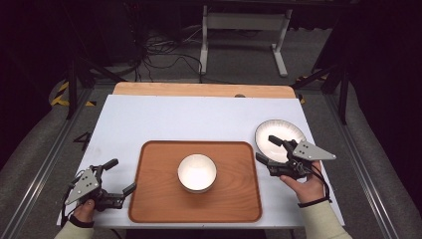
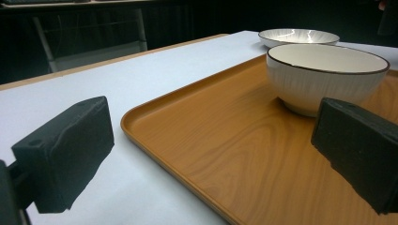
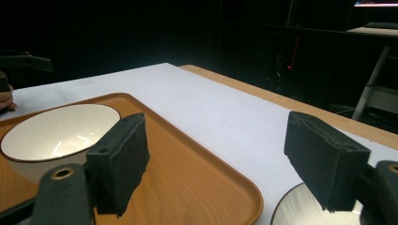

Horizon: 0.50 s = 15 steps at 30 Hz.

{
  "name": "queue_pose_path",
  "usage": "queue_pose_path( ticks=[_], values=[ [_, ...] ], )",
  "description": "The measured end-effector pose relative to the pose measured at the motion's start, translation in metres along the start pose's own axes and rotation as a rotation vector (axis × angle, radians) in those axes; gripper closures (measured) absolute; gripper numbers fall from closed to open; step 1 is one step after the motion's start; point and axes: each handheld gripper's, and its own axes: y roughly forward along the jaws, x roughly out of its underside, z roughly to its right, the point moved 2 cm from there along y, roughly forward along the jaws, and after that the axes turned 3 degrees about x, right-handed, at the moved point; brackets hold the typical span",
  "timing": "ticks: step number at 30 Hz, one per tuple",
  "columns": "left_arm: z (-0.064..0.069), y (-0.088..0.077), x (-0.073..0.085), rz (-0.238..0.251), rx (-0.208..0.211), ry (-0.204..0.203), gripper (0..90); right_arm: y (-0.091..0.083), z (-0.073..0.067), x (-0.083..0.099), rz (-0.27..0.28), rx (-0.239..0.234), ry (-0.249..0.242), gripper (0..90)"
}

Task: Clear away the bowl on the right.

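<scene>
Right fingers (image 1: pixel 268 149) are spread wide with nothing between them, hovering over the near-left rim of the plate (image 1: pixel 286 130); one pad (image 3: pixel 324 159) sits above the plate's edge, the other pad (image 3: pixel 119 161) toward the tray (image 1: pixel 149 199). Left fingers (image 1: pixel 122 177) are also spread and empty, parked at the tray's left edge on the tabletop (image 1: pixel 174 119).

Plate sits on the tabletop just right of the tray, apart from it. Bowl (image 1: pixel 197 172) is in the tray's middle.

Looks like the plate pick is the step in hand. Suggestions:
- Rim is thin and the plate lies flat, so get one pad under the lip and one on top, not both above.
- Come in low and shallow; a steep approach will likely skid off the glaze.
- Close slowly and check that the rim is seated before lifting.
- Keep the plate level on the lift and watch the tray's raised edge.
- Left can steady the tray if it shifts.
</scene>
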Motion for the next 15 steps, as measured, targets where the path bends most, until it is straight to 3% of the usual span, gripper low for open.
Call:
queue_pose_path(
  ticks=[15],
  values=[
    [0.000,0.000,0.000,-0.001,0.000,0.001,0.3,-0.006,0.003,0.025,-0.003,0.038,0.025,20.3]
  ],
)
